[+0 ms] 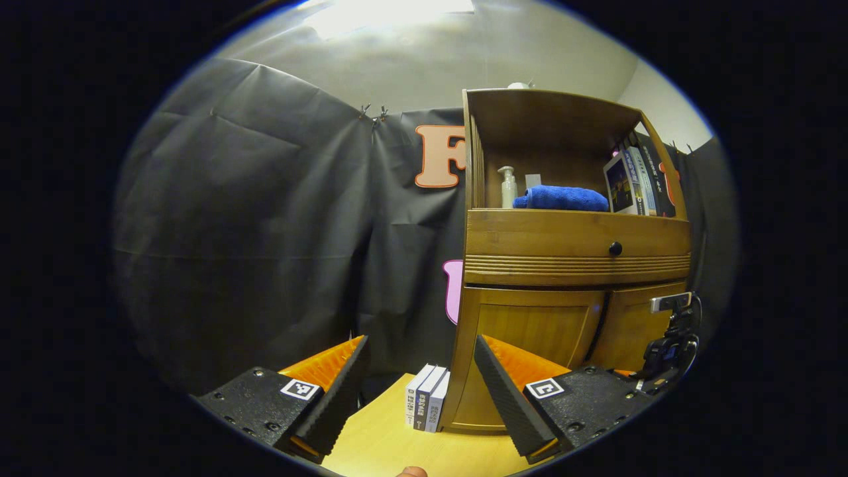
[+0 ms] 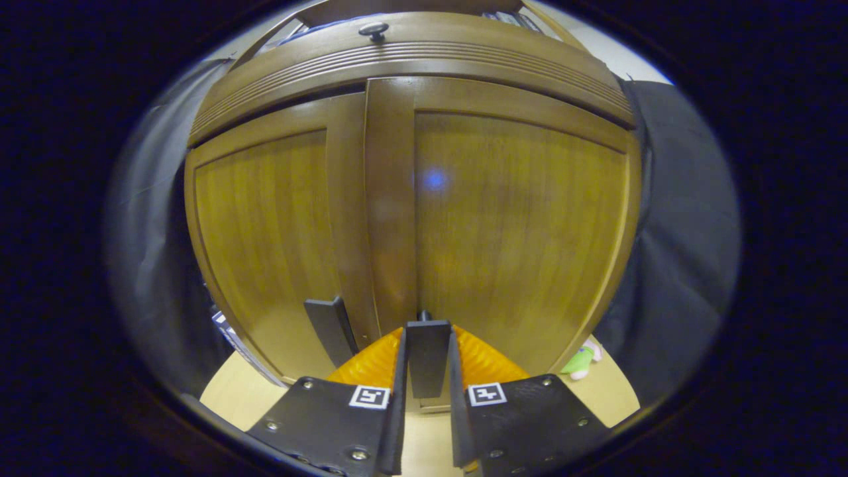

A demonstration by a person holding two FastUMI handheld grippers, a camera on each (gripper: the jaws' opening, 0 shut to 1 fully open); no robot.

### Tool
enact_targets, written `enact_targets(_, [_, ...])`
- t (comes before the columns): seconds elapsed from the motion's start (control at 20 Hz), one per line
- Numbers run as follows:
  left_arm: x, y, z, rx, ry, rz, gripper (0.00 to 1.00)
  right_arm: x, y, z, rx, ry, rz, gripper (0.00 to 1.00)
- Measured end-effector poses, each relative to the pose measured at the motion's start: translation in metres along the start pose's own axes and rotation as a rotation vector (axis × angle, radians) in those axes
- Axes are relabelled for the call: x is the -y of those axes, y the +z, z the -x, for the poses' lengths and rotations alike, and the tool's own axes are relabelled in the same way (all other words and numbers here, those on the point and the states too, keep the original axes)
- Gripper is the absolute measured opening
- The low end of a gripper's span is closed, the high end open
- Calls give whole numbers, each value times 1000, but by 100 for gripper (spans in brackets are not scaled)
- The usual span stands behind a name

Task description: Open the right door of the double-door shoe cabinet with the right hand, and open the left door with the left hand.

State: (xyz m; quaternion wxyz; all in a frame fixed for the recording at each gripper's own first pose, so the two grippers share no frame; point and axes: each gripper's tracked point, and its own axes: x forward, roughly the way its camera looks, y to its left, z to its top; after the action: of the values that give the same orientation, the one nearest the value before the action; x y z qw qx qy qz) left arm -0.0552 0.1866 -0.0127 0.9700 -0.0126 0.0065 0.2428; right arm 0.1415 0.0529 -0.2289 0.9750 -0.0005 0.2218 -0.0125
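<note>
While your right gripper [image 2: 427, 371] sits low against the shoe cabinet [image 2: 411, 185], its two fingers are clenched on the dark handle of the right door [image 2: 517, 225], pressing it from both sides just beside the seam between the doors. To the left of that seam you can see the left door [image 2: 265, 232] with its own dark handle [image 2: 331, 328] standing free, touched by nothing. Both doors look flush with the cabinet front, under the ribbed drawer band and its round knob [image 2: 374, 30].

Your left gripper [image 1: 421, 377] hangs well back from the cabinet and off to its left, with its fingers spread wide and nothing between them. From there you look across a pale wooden tabletop [image 1: 384, 444] at a few upright books [image 1: 427, 397] leaning against the cabinet's left side. Higher up, the open shelf holds a pump bottle [image 1: 508, 187], a rolled blue towel [image 1: 563, 199] and more books [image 1: 636, 182]. At the far right of the left gripper view, your other gripper shows in front of the right door.
</note>
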Motion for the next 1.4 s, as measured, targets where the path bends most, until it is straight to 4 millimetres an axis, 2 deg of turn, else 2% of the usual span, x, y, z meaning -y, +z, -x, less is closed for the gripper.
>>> enact_targets(0.15, [6,2,5,5,-30,5,95,11,-11,22,-1,-15,-19,29])
enact_targets(0.35, [18,5,10,9,-77,8,97,22,-16,37,-1,-39,-33,29])
enact_targets(0.4, [21,6,11,11,-87,7,97,25,-17,49,-3,-37,-47,29])
enact_targets(0.45, [23,7,11,13,-97,8,97,25,-16,51,-7,-34,-62,22])
enact_targets(1.1, [56,-2,13,-6,-197,30,95,60,-32,98,-19,-105,-88,22])
enact_targets(1.4, [81,-12,12,-29,-256,35,98,88,-40,124,-15,-166,-90,21])
